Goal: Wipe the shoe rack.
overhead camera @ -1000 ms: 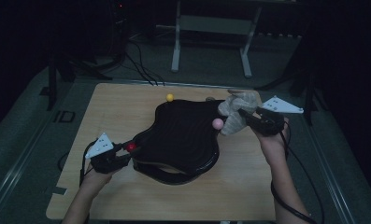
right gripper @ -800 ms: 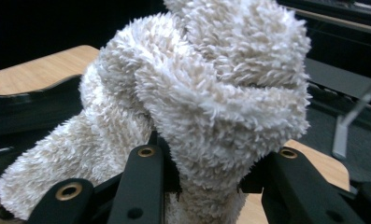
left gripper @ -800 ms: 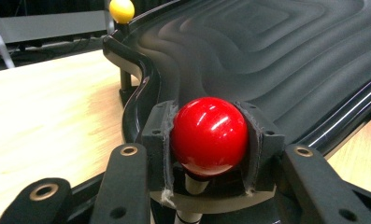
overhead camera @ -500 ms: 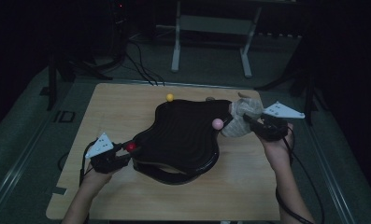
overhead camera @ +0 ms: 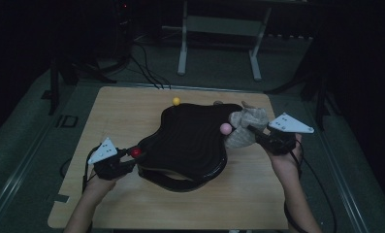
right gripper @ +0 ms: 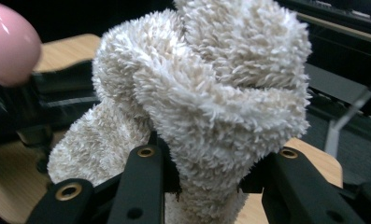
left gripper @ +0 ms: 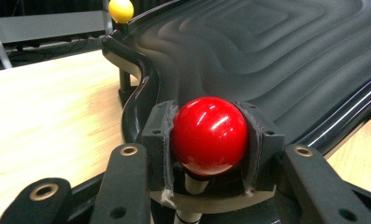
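Starting at the left claw [overhead camera: 124, 162]: shut on the red ball [left gripper: 210, 135], squeezing it from both sides. Sits on a short white post at the near left corner of the black tray [overhead camera: 190, 141]. Looks like a grip meant to keep the tray from sliding.

Over at the right claw [overhead camera: 258, 136]: closed narrow on a fluffy cream cloth [right gripper: 211, 93], with the cloth bunched up and sticking out past the tips. Hangs at the right edge of the tray, with the cloth touching or just over the rim; hard to tell which. Just beside the cloth, a pink ball [overhead camera: 225, 128] on that same edge.

Farther out: a wavy black tray in the middle of the wooden bench [overhead camera: 122, 111], with a yellow ball [overhead camera: 176, 101] at its far edge, well apart from both claws.

Step in hand, as a guess: wiping the tray, and only at the start of it, with the cloth at the edge and most of the wavy top not yet reached.

Next move, most likely: press the cloth down flat on the tray and rub it across the bumps toward the left. Calls for a firm hold on the red ball so the tray stays put. Calls also for care round the pink ball, so the cloth does not catch on it.
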Available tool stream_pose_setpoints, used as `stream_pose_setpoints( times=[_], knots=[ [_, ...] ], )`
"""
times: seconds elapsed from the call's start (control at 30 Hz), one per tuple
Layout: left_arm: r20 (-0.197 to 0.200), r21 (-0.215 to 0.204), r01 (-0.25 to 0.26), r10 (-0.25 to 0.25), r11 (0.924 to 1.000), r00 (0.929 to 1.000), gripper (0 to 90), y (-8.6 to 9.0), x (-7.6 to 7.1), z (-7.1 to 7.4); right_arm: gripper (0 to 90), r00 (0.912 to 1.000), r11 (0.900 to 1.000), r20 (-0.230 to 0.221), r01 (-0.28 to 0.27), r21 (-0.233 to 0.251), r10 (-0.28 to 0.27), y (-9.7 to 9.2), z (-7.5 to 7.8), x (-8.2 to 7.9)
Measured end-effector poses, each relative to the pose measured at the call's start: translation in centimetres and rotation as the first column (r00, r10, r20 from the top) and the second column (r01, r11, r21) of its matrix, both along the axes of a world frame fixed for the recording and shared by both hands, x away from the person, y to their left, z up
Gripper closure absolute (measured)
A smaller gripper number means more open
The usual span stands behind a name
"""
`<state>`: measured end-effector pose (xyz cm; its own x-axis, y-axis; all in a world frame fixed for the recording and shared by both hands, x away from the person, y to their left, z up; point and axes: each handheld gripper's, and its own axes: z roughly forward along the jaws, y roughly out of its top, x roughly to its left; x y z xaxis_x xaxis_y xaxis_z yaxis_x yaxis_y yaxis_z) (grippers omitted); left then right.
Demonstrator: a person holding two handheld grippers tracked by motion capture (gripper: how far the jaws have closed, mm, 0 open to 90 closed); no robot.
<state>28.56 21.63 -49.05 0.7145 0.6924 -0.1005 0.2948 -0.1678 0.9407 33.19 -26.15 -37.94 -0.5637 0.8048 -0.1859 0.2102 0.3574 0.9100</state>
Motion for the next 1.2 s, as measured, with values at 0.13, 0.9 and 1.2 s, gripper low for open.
stream_pose_setpoints(
  times=[0.13,0.9,1.2],
  knots=[
    [-0.001,0.001,0.001,-0.001,1.0000,1.0000,59.9,0.0,0.0,0.0,68.6,0.9998,0.9992,-0.010,0.017,-0.035,-0.018,-0.2,0.0,-0.1],
    [-0.003,-0.004,0.000,0.000,1.0000,1.0000,59.9,0.0,0.0,0.0,67.5,0.9928,0.9843,0.012,-0.120,0.130,0.119,0.2,2.4,-1.8],
    [-0.004,0.000,0.006,-0.006,1.0000,1.0000,59.9,0.1,0.0,0.0,67.8,0.9920,0.9931,-0.063,-0.107,0.048,0.110,1.7,-1.2,-1.6]
  ],
)
